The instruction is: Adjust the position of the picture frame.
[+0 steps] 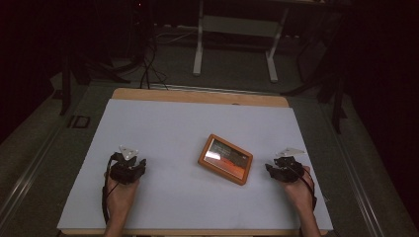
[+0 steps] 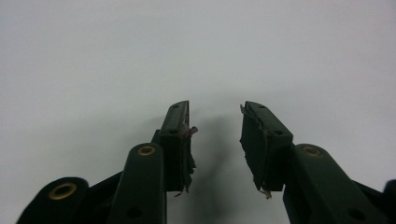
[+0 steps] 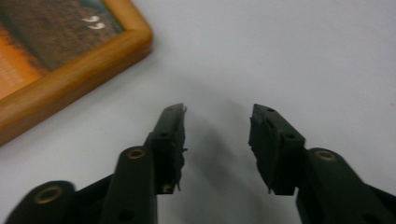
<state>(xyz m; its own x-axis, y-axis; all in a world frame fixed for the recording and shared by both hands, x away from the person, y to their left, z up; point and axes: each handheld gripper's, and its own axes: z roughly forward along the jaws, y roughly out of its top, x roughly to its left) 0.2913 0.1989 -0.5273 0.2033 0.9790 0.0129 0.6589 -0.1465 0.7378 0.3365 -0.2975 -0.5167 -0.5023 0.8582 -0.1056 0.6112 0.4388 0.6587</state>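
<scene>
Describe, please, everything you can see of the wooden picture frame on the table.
The picture frame is a small rectangle with a rounded, orange-brown wooden border around a picture in orange and dark brown tones with a little white lettering. It lies flat, face up and turned at an angle, on the white table surface, right of centre. Nothing touches it; the right gripper is nearest, jaws open and empty.

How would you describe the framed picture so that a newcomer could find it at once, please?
Start at the white table top on the wooden table. Right of its middle, nearer the right tool than the left tool, lies the framed picture, flat and askew. Its orange wooden frame is the sole colour there.
</scene>
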